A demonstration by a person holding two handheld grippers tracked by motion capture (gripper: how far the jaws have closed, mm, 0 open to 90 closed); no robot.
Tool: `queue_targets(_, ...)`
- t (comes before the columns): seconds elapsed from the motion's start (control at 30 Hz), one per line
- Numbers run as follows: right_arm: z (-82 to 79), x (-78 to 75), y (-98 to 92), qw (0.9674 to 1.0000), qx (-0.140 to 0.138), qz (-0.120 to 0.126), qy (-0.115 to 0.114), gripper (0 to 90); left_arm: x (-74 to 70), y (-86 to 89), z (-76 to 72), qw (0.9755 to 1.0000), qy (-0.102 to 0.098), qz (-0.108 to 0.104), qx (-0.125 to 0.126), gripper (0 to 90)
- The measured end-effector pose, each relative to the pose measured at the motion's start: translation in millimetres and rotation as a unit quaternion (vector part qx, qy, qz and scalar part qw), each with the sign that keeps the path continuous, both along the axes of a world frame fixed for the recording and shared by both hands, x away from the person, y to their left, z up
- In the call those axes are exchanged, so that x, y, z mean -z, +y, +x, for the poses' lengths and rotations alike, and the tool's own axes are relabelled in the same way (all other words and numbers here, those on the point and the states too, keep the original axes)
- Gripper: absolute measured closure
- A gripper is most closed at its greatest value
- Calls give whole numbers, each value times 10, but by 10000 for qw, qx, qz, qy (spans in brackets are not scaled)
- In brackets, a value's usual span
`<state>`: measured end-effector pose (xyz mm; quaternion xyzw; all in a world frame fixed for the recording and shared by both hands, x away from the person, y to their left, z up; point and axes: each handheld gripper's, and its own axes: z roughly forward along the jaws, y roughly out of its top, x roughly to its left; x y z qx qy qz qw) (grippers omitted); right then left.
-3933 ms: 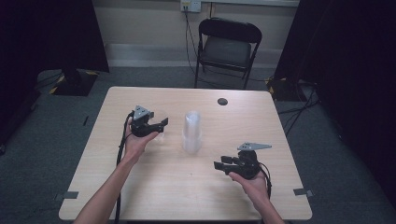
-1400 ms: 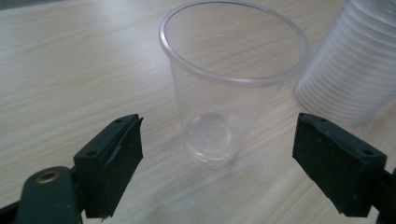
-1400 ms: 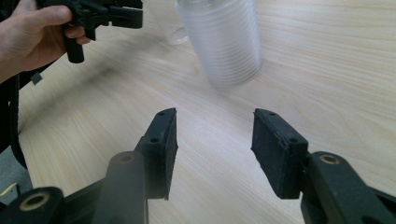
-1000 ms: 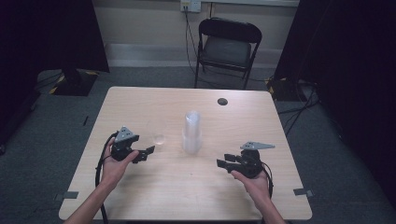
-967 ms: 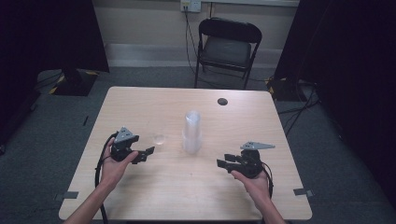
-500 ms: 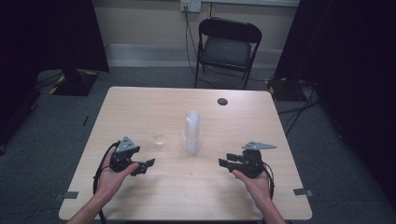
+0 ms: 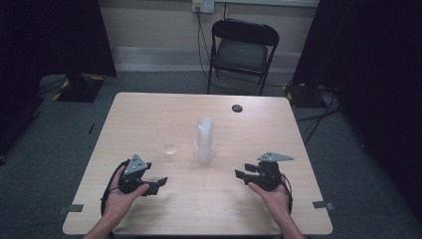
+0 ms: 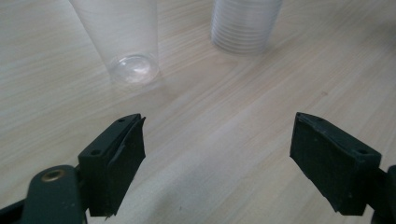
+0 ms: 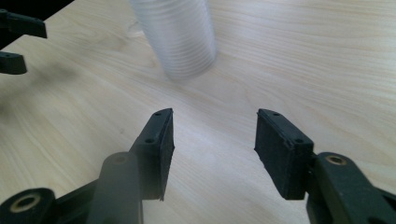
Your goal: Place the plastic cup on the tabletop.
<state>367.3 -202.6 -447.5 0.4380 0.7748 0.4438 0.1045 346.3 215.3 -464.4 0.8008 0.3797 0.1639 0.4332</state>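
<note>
Left gripper point(image 7: 158, 183): near left of table point(image 7: 149, 114), jaws wide apart, nothing between them
Right gripper point(image 7: 240, 175): near right, jaws just opening wider, empty
Single cup point(image 7: 170, 148): upright, left of centre
Cup stack point(image 7: 204, 141): centre, just right of it

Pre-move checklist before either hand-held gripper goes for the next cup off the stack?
1. Left hand-held gripper empty, jaws open: ok.
2. Right hand-held gripper empty, jaws open: ok.
3. Stack of clear cups upright at mid-table: ok.
4. Single clear cup standing apart from the stack, not touching it: ok.
5. Bare table between both grippers and the stack, nothing in the way: ok.
6. Whether the top cup sits loose enough to lift alone: cannot tell.
</note>
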Motion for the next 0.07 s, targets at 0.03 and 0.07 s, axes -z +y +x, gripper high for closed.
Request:
queue_targets(0.03, 3, 6, -5, 10000, 16, -11, -22, 449, 13, 11, -1, 10000, -5, 10, 6, 177)
queue_targets(0.07, 16, 23, -22, 9999, 123, -68, -59, 423, 20, 21, 0, 10000, 6, 23, 1, 177)
